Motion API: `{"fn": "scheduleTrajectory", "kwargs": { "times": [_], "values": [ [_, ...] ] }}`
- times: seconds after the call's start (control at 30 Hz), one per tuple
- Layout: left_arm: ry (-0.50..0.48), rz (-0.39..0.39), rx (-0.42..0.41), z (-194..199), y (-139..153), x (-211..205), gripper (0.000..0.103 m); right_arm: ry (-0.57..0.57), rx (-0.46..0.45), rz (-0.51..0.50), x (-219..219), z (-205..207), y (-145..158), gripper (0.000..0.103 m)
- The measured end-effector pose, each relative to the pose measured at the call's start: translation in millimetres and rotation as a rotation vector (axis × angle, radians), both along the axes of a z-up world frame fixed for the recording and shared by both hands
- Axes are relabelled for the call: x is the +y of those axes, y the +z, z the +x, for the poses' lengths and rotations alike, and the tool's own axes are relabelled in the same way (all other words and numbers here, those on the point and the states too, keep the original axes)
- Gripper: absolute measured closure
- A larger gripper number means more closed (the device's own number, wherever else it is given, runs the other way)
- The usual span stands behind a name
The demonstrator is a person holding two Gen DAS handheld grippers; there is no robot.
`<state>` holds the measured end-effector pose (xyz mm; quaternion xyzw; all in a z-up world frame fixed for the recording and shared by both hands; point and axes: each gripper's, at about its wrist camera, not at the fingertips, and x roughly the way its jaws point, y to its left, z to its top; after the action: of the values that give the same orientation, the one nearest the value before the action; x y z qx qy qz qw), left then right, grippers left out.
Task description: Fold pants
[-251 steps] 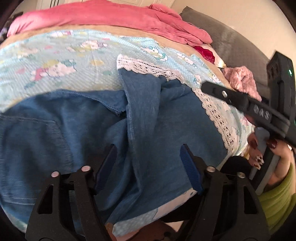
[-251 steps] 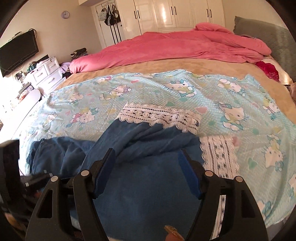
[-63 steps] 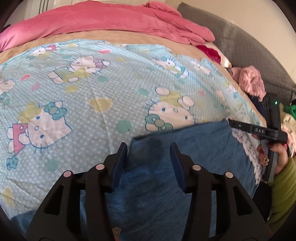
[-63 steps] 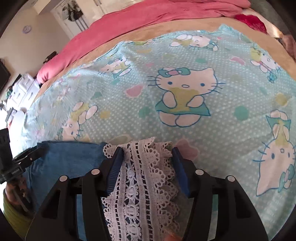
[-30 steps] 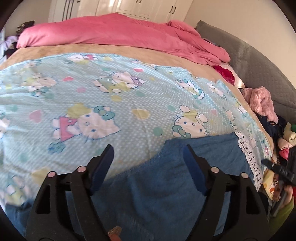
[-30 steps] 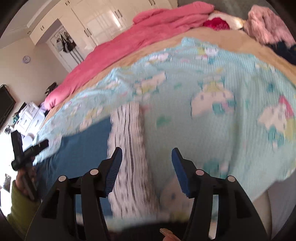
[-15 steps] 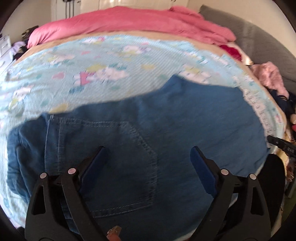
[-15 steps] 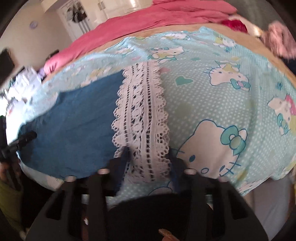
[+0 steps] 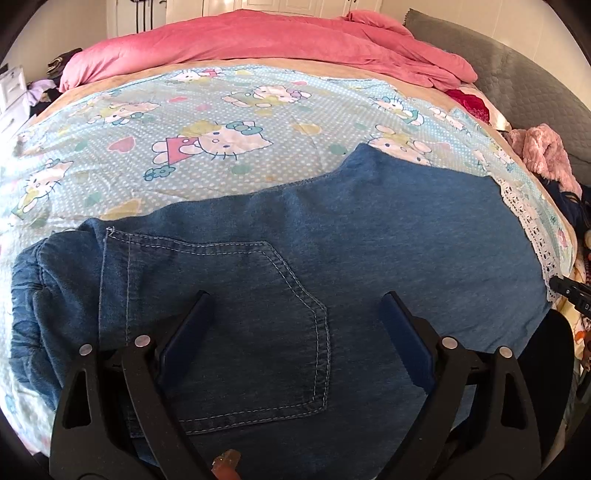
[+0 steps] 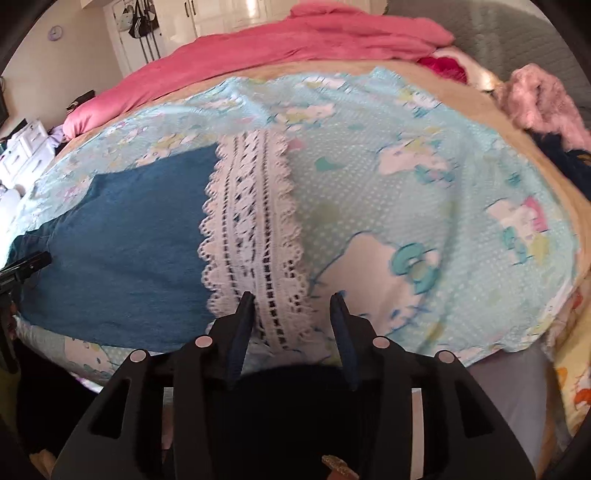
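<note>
blue denim pants [image 9: 332,258] are laid flat along the near edge of a bed, on a pale blue cartoon-cat sheet [image 9: 221,110]. the long axis runs left to right: waistband at left, white lace hem [image 10: 258,229] at right. both the left gripper [image 9: 295,321] and right gripper [image 10: 291,317] are held open, gripping nothing. no readable writing is seen.

- A light blue cartoon-cat sheet [image 9: 221,110] covers the bed in front of me.
- A pink duvet [image 9: 266,40] lies bunched across the far side, at twelve o'clock.
- At two o'clock I see a fluffy pink garment [image 9: 546,155] near a grey headboard [image 9: 524,85].
- White drawers [image 10: 26,147] stand at nine o'clock, and a round wall clock [image 10: 55,33] hangs at eleven.
</note>
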<state>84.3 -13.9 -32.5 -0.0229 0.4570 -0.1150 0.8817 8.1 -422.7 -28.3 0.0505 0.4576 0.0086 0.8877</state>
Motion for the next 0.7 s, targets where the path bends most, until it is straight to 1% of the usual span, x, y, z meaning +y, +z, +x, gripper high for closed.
{"fn": "scheduleTrajectory", "kwargs": {
  "times": [0.03, 0.07, 0.13, 0.17, 0.27, 0.3, 0.33, 0.43, 0.5, 0.6, 0.7],
  "values": [
    [0.005, -0.010, -0.010, -1.5, 4.5, 1.5, 0.017, 0.002, -0.023, 0.007, -1.4, -2.9, 5.6, 0.057],
    [0.010, -0.019, -0.024, -2.6, 9.0, 3.2, 0.015, 0.000, -0.055, 0.009, -2.6, -6.2, 13.2, 0.055],
    [0.024, -0.024, -0.055, -4.9, 17.6, 5.5, 0.015, -0.011, -0.103, -0.026, -2.3, -9.9, 25.5, 0.053],
    [0.026, -0.027, -0.067, -5.9, 21.2, 6.3, 0.015, -0.012, -0.130, -0.044, -0.3, -10.7, 31.9, 0.048],
    [0.023, -0.031, -0.089, -7.3, 31.1, 4.4, 0.014, 0.036, -0.173, -0.039, 12.6, -7.1, 41.7, 0.045],
    [0.013, -0.034, -0.089, -6.9, 33.1, 1.7, 0.014, 0.067, -0.173, -0.029, 20.2, -3.2, 42.5, 0.042],
    [-0.003, -0.040, -0.083, -5.0, 34.7, -2.8, 0.013, 0.091, -0.169, -0.021, 27.0, 1.0, 42.8, 0.037],
    [-0.054, -0.031, -0.060, 3.2, 36.9, -21.1, 0.011, 0.183, -0.164, -0.026, 58.5, 22.7, 42.9, 0.037],
    [-0.078, -0.010, -0.068, 10.5, 38.7, -33.9, 0.010, 0.249, -0.153, -0.036, 81.5, 42.3, 39.9, 0.032],
    [-0.102, 0.024, -0.050, 23.4, 31.4, -47.2, 0.010, 0.316, -0.114, -0.052, 107.6, 72.0, 32.1, 0.031],
    [-0.112, -0.003, 0.005, 39.4, 15.6, -52.9, 0.010, 0.343, -0.077, -0.047, 119.9, 98.9, 24.9, 0.031]
  ]
}}
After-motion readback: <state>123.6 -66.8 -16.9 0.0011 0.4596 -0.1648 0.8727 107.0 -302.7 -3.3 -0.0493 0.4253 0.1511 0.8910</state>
